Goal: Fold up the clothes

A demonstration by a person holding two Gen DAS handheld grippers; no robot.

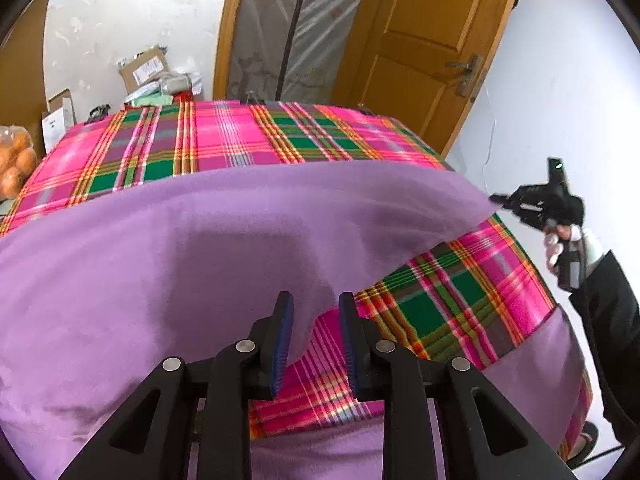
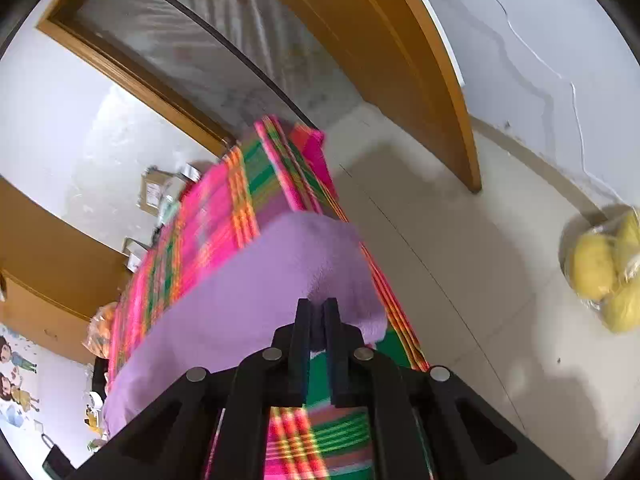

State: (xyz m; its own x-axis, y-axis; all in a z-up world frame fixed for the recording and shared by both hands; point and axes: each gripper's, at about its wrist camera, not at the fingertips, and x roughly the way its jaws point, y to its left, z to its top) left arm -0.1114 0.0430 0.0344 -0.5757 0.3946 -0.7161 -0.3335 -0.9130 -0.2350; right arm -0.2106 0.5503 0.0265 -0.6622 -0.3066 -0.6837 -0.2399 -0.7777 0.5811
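Left wrist view first: my left gripper stands with its jaws apart over the near edge of the purple cloth; a fold of that cloth dips into the gap and lies against the left pad, but the pads do not press it, so I hold nothing there; the cloth is spread across the plaid cover of the table, reaching from the near left to the far right corner; at that corner my right gripper meets the cloth, carried by a gloved hand in a dark sleeve; beyond the table stand cardboard boxes, a bag of oranges at the left edge, and a wooden door on the right; nothing lies on the cloth between my two claws.

Right wrist view: my right gripper has its jaws nearly together, pinching the raised corner of the purple cloth; the plaid cover runs away to the far left; only this view shows the pale floor, a bag of yellow fruit on it at the right, and cartoon stickers on the wall at the left; my left claw does not show here.
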